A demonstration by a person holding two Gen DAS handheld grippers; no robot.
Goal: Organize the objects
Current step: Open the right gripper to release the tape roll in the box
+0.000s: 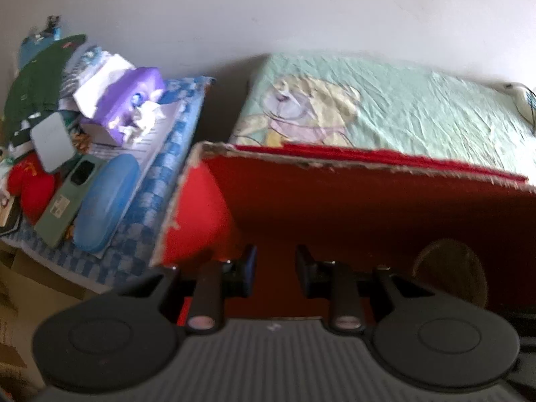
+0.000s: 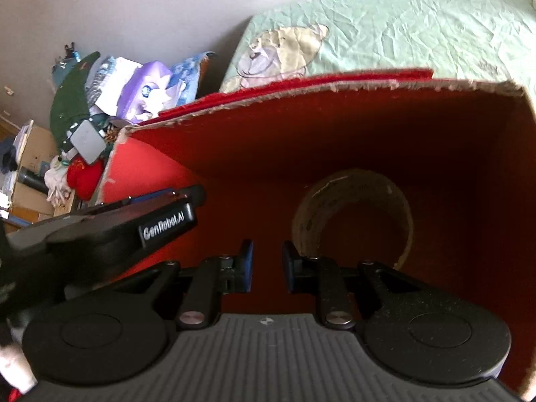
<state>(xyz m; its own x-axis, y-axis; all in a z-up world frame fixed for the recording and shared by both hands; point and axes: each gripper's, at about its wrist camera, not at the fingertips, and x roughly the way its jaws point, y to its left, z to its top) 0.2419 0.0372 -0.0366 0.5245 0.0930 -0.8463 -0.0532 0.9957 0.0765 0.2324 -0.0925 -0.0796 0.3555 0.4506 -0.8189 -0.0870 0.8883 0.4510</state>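
Your left gripper slightly parted and empty over the red box, your right gripper narrowly parted, empty, tape roll lower right inside.

- Both views are lit by soft, diffuse daylight; the source itself cannot be seen.
- The white wall is rendered bright and slightly washed out.
- The inside of the red box is left in deep shadow, most heavily toward its right wall.
- Motion blur is seen throughout the left wrist view, smearing the clutter.
- Fisheye bending and dark corner vignetting are seen at the edges.
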